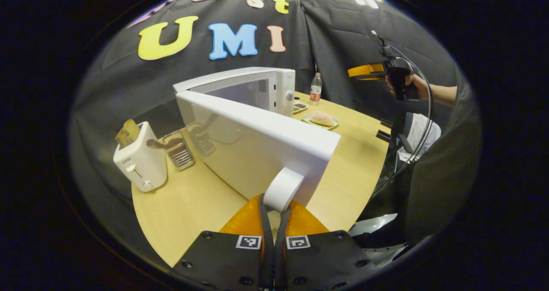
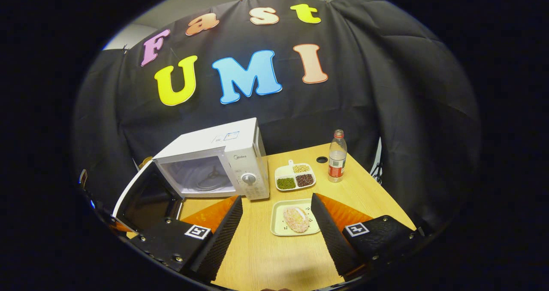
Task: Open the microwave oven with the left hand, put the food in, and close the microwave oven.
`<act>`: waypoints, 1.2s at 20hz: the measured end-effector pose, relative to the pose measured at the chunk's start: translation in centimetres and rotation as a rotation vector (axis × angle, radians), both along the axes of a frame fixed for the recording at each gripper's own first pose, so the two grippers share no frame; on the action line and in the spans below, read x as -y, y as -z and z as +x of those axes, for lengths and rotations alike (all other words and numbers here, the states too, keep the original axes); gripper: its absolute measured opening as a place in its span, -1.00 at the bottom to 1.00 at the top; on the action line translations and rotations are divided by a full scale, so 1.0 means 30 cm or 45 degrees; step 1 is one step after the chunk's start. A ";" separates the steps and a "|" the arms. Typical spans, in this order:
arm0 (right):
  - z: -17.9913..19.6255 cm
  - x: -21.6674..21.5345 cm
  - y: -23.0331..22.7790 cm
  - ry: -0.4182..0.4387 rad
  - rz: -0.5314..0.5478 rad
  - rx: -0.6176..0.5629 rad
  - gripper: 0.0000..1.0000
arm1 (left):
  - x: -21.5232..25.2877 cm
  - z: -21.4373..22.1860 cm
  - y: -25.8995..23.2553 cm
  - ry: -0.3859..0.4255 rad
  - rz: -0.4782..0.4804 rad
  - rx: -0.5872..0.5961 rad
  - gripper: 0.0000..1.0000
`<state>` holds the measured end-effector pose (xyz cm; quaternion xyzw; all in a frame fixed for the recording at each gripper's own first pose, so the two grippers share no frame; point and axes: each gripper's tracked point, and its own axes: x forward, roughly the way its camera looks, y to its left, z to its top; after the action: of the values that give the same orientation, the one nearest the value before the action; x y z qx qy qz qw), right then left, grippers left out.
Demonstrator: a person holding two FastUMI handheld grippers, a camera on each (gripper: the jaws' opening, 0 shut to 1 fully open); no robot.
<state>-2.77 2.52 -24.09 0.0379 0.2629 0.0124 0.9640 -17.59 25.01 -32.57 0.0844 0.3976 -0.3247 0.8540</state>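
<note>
The white microwave [image 2: 240, 153] stands on the wooden table with its door [image 2: 146, 196] swung wide open to the left, showing the cavity [image 2: 197, 175]. In the left gripper view the door [image 1: 253, 140] stretches ahead, and my left gripper [image 1: 274, 203] is shut on its white handle [image 1: 283, 188]. A breaded piece of food [image 2: 296, 219] lies on a pale square plate [image 2: 279, 231] in front of the microwave. My right gripper [image 2: 276, 198] is open above the table, one finger on each side of the plate, not touching it. From the left, that right gripper [image 1: 364, 71] hangs high above the food plate [image 1: 321, 120].
A white toaster [image 1: 139, 162] with a slice in it and a glass holder [image 1: 179, 151] stand behind the open door. A sectioned dish of beans [image 2: 295, 177] and a water bottle [image 2: 337, 156] sit right of the microwave. The table's near edge [image 1: 343, 205] runs beside the handle.
</note>
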 end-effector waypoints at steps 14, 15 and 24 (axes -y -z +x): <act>0.118 -0.040 0.157 -0.160 -0.183 -0.155 0.96 | -0.159 -0.005 -0.060 -0.291 0.070 0.092 -0.57; 0.128 -0.019 0.182 -0.159 -0.213 -0.178 0.96 | -0.183 -0.014 -0.087 -0.343 0.056 0.105 -0.40; 0.184 0.074 0.418 -0.256 -0.266 -0.352 0.97 | -0.227 -0.090 -0.437 -0.775 0.179 0.420 0.93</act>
<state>2.76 0.29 -36.61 -0.0874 0.3950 0.0759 0.9114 -20.29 31.81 -19.47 0.0718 0.2825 -0.0092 0.9565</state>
